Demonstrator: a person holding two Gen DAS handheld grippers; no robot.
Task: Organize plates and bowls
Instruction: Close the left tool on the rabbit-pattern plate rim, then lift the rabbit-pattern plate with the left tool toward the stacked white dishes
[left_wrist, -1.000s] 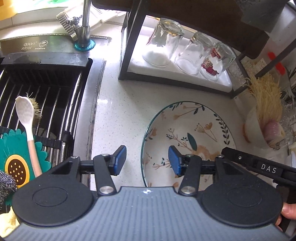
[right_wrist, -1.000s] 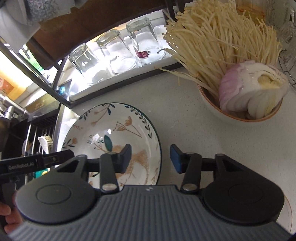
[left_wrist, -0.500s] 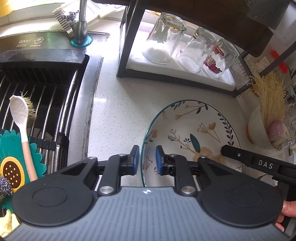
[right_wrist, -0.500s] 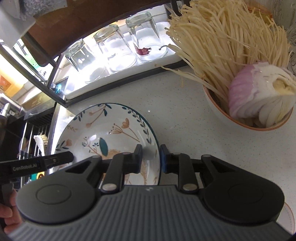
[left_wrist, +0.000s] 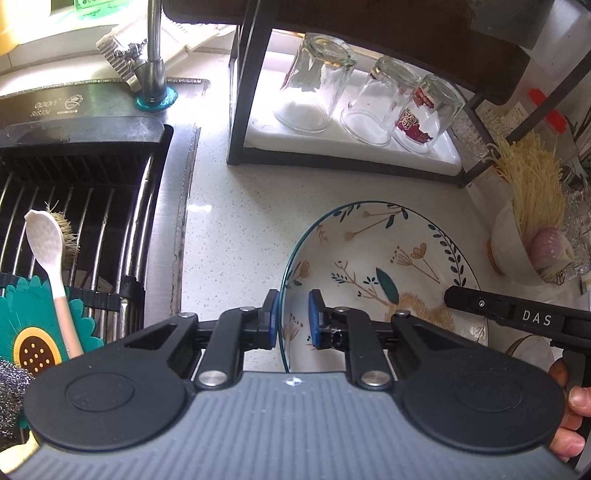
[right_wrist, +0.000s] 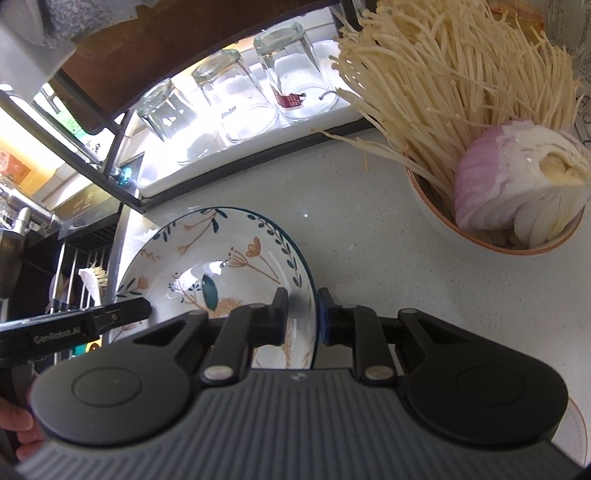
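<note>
Nearest the left wrist camera, the left gripper (left_wrist: 291, 319) stood narrow on the plate (left_wrist: 388, 258), its blue pads astride the left rim, one outside and one inside the bowl of it. The outer pad sat against the rim; whether the inner one pressed could not be told for sure, though the grip looked made. In the right wrist view the right gripper (right_wrist: 303, 319) was likewise narrow and closing across the opposite, right rim of the same plate (right_wrist: 221, 266), one pad inside and one outside.

The flowered plate lay flat on the white counter (left_wrist: 229, 229), between the two grippers, so each hand was equally near its own edge and the line between the grips ran straight across the dish. Any lift would probably turn on both hands rising together and level.

Beyond the plate, toward the counter's back edge, stood the black rack (left_wrist: 243, 110) with three upturned glasses (left_wrist: 317, 85). At the counter's right side sat a bowl of enoki mushrooms and onion (right_wrist: 517, 206), near the plate but apart. Past the left edge lay the sink rack (left_wrist: 74, 206).
</note>
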